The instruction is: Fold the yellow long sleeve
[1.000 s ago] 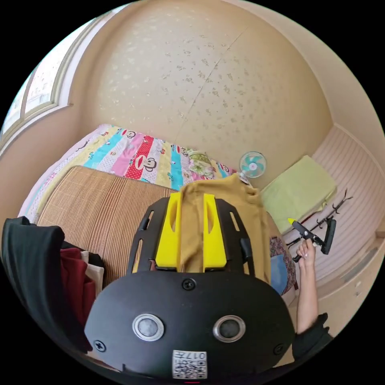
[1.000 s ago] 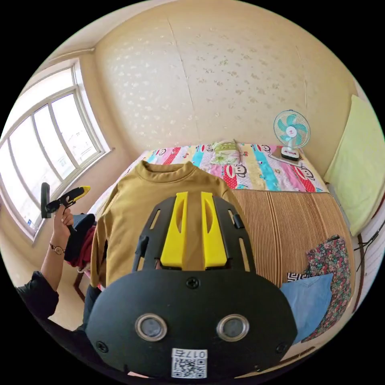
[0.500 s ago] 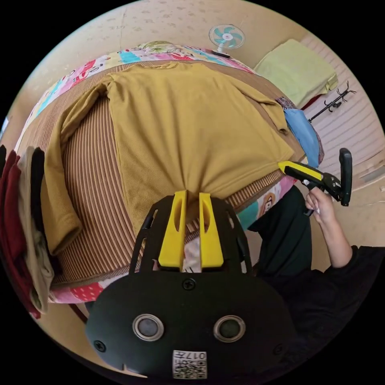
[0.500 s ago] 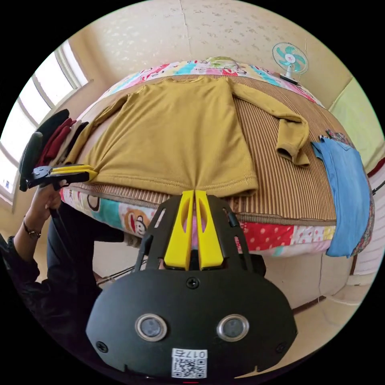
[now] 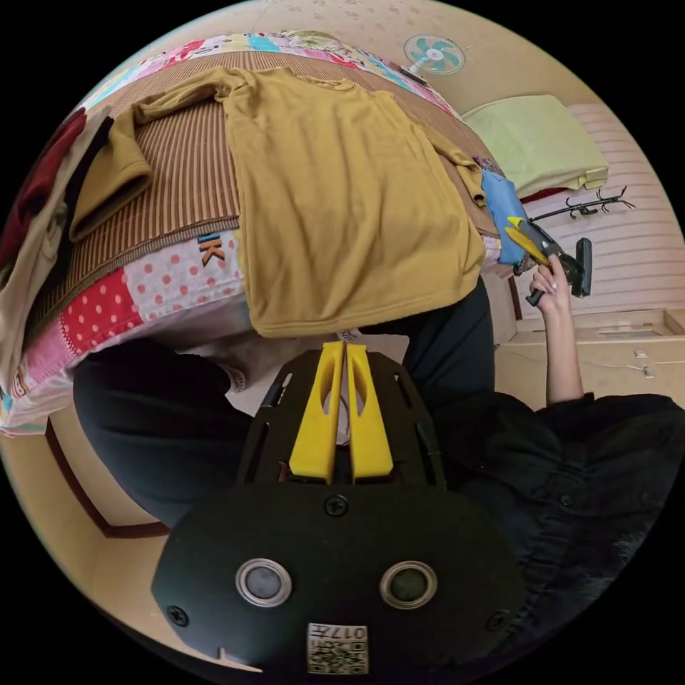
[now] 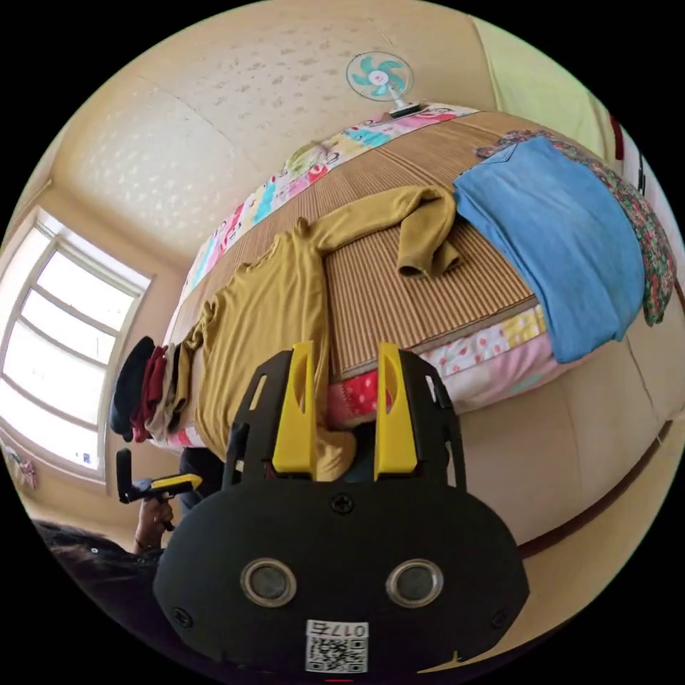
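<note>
left tool [image 5: 345,349] closed, right tool [image 6: 346,357] open

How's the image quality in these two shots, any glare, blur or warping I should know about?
Left gripper view: heavy fisheye, the bed edge bows; yellow shirt sharp and evenly lit, the person's dark clothes lose detail. Right gripper view: window blown out white, the bed curves like a dome, blue garment crisp; no motion blur that I can see.
</note>
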Demonstrator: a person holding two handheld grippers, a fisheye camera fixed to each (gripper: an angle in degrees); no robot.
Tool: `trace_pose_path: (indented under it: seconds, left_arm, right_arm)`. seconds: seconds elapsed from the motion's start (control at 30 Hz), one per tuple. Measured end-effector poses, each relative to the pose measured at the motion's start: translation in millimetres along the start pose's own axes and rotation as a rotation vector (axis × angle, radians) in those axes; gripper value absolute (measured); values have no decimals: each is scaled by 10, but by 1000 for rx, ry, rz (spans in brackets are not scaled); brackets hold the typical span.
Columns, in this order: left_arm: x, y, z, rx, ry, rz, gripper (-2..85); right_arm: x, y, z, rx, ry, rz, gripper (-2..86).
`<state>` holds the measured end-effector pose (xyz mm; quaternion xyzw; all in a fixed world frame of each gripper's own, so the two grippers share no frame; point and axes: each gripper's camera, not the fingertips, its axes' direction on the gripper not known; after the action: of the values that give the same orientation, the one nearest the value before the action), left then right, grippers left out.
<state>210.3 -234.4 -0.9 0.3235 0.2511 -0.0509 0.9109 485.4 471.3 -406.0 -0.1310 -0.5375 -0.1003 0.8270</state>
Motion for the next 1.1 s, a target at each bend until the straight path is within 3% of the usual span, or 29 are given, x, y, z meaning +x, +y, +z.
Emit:
trace_pose_path:
  seconds: [0.13,0.2,0.27,0.33,0.4,0.47,0.53,0.6,0.7,0.77,0.83,0.87,0.93,1.1]
  left_arm:
    - [-80,-20,-196,34,-3,-36,-7]
    - [-89,-59,-311,71,4,-59,-8]
    - [-86,-94,-368,83,20,-72,-8]
    - [-90,-109,-424,95,38,-92,-8]
    - [-108,-118,-500,111,67,-96,-8]
    - [-128,-131,-530,103,53,-91,-9]
    - [-159,-149,-531,82,29,-97,-9]
    - [-210,-179,-507,60,45,-106,-9]
    - [-263,-180,-489,62,108,-124,-10]
    - [-282,-164,-486,58,136,-129,-10]
    - [-307,-141,-494,47,140,-136,-10]
    - [-334,-125,-510,41,135,-142,-10]
    - [-389,-111,-544,37,130,-155,-10]
    - [-570,-80,-721,91,208,-207,-10]
  right_arm:
    - [384,-1030,40,139,203,49,135]
    - [538,-1458,305,47,258,64,118]
    - [716,-1858,671,-179,293,92,68]
    - [491,-2054,496,-212,453,-55,51]
    - [125,-2114,88,-74,791,-221,46]
    - [-192,-2031,-559,203,1094,-378,45]
    - [-179,-1978,-967,324,1179,-398,49]
    - [71,-1940,-1226,325,1143,-332,58]
    - [962,-1641,-1327,250,1023,-57,70]
    - [1726,-1122,-1477,243,782,330,70]
    - [2048,-669,-1630,320,461,482,86]
    - [2116,-443,-1689,390,256,486,99]
    - [2095,-293,-1705,442,76,448,116]
    - [2063,-584,-1632,424,-84,405,135]
